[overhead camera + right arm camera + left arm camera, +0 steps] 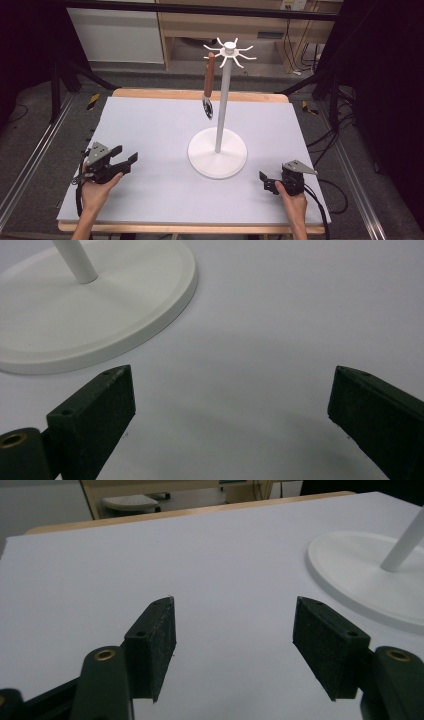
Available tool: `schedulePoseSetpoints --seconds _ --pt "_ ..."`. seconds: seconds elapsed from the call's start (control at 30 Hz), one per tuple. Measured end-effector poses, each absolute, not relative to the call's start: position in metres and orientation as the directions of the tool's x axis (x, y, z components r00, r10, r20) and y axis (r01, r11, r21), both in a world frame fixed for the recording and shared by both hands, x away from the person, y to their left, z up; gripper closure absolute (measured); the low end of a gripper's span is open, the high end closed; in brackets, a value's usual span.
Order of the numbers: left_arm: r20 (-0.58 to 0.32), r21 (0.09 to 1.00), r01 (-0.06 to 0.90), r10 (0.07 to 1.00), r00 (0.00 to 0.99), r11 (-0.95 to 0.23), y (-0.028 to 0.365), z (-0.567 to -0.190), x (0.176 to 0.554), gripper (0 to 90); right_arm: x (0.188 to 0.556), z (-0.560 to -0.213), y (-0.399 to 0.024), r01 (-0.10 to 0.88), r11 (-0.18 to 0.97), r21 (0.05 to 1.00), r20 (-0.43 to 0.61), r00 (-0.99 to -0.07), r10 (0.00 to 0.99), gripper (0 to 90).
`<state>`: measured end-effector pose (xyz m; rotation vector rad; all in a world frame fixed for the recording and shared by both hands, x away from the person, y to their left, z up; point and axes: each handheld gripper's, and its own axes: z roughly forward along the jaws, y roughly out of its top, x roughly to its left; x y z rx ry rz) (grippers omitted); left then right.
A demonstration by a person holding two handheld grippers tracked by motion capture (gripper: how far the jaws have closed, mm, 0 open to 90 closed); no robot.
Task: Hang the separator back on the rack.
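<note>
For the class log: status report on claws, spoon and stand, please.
Left claw open, empty, low over the mat. Right claw open, empty. Spoon hangs from a hook on the white stand, bowl down. Nothing in the way.

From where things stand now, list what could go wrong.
1. The spoon hangs from one hook at the top of the tall white stand; a knock to the pole could likely swing it off.
2. The left gripper and right gripper sit open at either side of the stand's base, so a careless sweep might shove or tip it.
</note>
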<state>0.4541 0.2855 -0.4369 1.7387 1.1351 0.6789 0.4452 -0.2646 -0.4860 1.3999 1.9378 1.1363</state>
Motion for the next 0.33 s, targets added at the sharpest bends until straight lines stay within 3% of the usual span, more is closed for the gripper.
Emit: schedulePoseSetpoints --seconds 0.33 --pt "-0.059 0.870 0.477 0.931 0.359 -0.128 0.315 -0.451 0.457 29.8 0.446 -0.486 -0.263 0.534 0.132 0.835 0.080 -0.356 0.931 5.5"
